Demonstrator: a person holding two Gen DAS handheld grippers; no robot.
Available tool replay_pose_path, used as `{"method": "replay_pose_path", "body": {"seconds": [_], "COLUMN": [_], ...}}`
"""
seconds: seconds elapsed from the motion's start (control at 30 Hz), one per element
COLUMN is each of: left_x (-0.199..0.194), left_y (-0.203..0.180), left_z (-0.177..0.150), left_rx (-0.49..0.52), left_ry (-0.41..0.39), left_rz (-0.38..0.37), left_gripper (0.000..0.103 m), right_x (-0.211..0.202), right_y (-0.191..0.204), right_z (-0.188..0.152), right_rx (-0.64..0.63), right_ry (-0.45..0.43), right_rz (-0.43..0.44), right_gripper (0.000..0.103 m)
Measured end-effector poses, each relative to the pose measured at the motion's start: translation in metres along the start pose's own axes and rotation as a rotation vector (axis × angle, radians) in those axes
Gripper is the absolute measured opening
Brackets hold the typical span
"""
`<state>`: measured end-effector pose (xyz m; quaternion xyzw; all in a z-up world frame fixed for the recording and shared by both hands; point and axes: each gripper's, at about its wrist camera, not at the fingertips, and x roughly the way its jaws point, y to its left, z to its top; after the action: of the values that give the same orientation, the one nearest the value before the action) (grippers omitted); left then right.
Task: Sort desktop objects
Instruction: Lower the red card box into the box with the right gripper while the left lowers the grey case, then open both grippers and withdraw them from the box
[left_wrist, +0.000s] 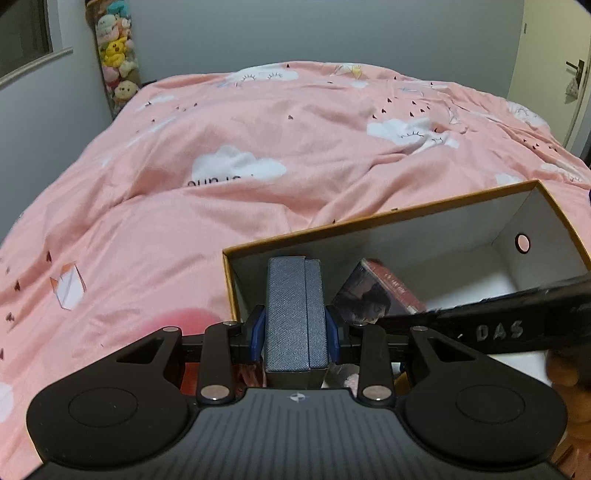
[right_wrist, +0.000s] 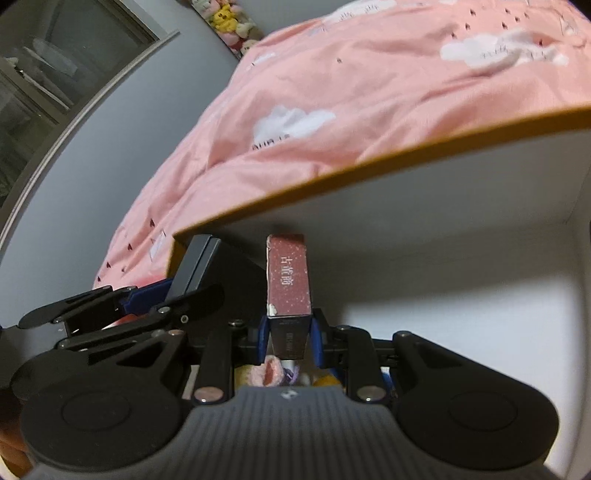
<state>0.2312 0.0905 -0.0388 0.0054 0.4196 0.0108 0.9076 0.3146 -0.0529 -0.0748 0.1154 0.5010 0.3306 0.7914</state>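
Observation:
My left gripper (left_wrist: 295, 328) is shut on a blue-grey fabric-covered case (left_wrist: 295, 310), held upright over the near left corner of an open cardboard box (left_wrist: 369, 225) with orange rim and white inside. My right gripper (right_wrist: 290, 332) is shut on a dark red book (right_wrist: 289, 280) with white characters on its spine, held upright inside the same box (right_wrist: 369, 162). The red book also shows in the left wrist view (left_wrist: 376, 291), with the right gripper's body (left_wrist: 498, 325) across it. The left gripper and its case show at the left of the right wrist view (right_wrist: 192, 273).
The box rests on a bed with a pink cloud-print duvet (left_wrist: 258, 129). A hanging column of plush toys (left_wrist: 114, 55) stands at the far left wall. A door with a handle (left_wrist: 574, 74) is at the far right. Small colourful items (right_wrist: 273, 373) lie below the right gripper.

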Motion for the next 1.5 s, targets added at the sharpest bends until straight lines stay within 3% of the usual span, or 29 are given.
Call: {"method": "replay_pose_path", "body": {"seconds": [0.3, 0.57, 0.77, 0.9, 1.03, 1.17, 1.4, 1.5], "left_x": [-0.003, -0.043, -0.056, -0.058, -0.057, -0.062, -0.071, -0.072], "left_y": [-0.001, 0.009, 0.015, 0.027, 0.039, 0.045, 0.057, 0.062], "left_z": [-0.001, -0.007, -0.019, -0.03, -0.043, -0.052, -0.06, -0.061], "left_rx": [0.025, 0.0, 0.014, -0.019, -0.067, -0.083, -0.128, -0.139], "left_ry": [0.0, -0.107, -0.095, -0.074, -0.053, -0.055, -0.07, -0.071], "left_rz": [-0.011, -0.05, -0.032, -0.018, -0.019, -0.016, -0.007, 0.002], "left_gripper": [0.038, 0.039, 0.039, 0.039, 0.039, 0.039, 0.039, 0.039], "right_x": [0.005, 0.006, 0.006, 0.009, 0.009, 0.007, 0.019, 0.029], "right_y": [0.003, 0.003, 0.017, 0.024, 0.034, 0.048, 0.07, 0.076], "right_z": [-0.007, -0.007, -0.008, -0.008, -0.012, -0.018, -0.03, -0.031], "right_rx": [-0.028, 0.01, -0.052, -0.081, -0.158, -0.287, -0.534, -0.6], "right_ry": [0.048, 0.033, 0.019, 0.04, 0.039, 0.042, 0.082, 0.077], "right_rz": [-0.015, -0.021, -0.047, 0.0, 0.016, 0.03, -0.046, -0.124], "right_gripper": [0.024, 0.025, 0.025, 0.03, 0.035, 0.047, 0.058, 0.058]}}
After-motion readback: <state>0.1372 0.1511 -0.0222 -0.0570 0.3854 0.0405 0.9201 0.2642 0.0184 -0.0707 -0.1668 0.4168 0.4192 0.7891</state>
